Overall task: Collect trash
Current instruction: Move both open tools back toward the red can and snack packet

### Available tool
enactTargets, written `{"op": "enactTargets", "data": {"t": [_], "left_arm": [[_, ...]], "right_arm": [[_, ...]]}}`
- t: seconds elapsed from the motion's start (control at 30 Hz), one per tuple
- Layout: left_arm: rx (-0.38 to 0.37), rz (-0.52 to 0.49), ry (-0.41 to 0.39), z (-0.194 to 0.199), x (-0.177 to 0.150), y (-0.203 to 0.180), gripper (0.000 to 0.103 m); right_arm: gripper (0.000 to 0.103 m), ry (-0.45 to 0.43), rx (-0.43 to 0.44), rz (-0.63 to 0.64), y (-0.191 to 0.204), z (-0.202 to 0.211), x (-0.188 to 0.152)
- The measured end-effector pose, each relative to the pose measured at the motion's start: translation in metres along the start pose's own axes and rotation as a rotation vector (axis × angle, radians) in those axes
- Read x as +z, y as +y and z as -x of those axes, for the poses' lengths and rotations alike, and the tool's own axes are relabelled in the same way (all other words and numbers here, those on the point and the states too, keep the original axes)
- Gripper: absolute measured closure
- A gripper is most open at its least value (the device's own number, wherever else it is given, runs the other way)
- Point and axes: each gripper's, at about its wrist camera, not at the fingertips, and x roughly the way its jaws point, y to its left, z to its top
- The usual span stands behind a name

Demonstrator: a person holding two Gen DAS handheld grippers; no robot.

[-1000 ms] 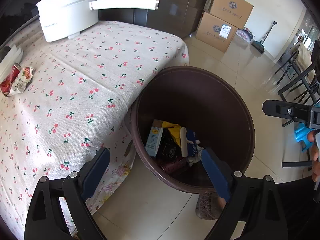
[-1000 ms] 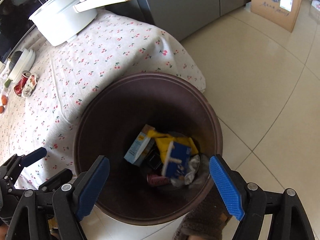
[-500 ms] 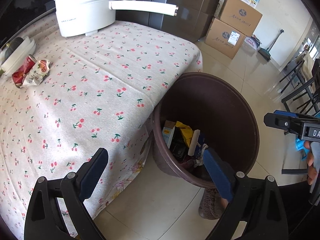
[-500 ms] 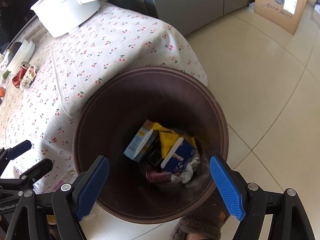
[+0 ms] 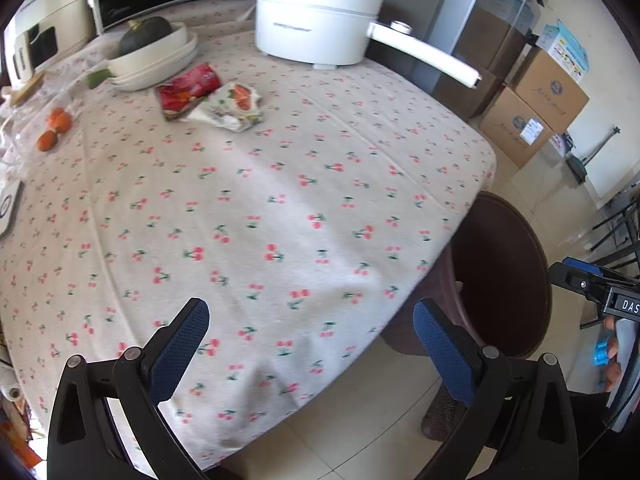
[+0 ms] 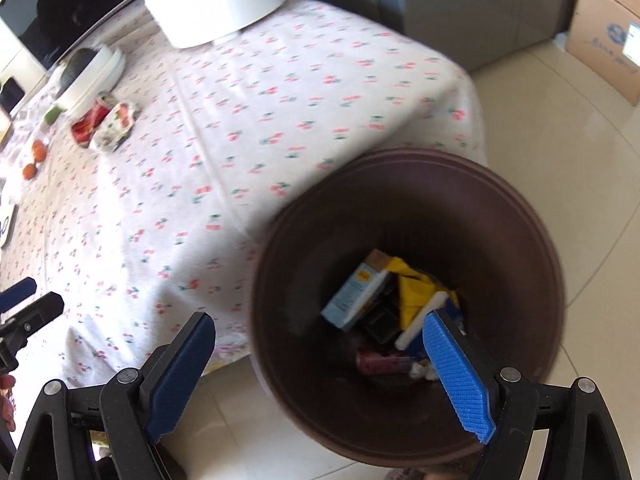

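Overhead, we held our left gripper [image 5: 310, 344] empty, jaws opening wide above the tablecloth [image 5: 256, 208]; far across it, two crumpled wrappers [image 5: 212, 98] lay touching, stretched sideways beside the bowls [image 5: 154, 60].

Your bench [image 5: 280, 200] wears a white cloth with red cherries. The bin [image 6: 520, 240] is dark brown; the pot [image 5: 316, 16] white; the wrappers [image 5: 188, 90] red; your tool [image 5: 310, 340] pads blue.

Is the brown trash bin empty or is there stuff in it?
Not empty. The brown trash bin has trash at the bottom: a blue carton, a yellow wrapper and a crushed can. It is far from full.
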Motion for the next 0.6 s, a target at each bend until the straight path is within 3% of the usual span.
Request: {"op": "enactTargets", "data": {"t": [0.37, 0.6], "left_arm": [[0.187, 0.207, -0.117, 0.034, 0.027, 0.135, 0.000], [0.181, 0.359, -0.169, 0.054, 0.033, 0.182, 0.000]], "right_arm": [[0.010, 0.044, 0.071, 0.051, 0.124, -0.056, 0.066], [0.010, 0.044, 0.100, 0.016, 0.201, -0.111, 0.116]]}}
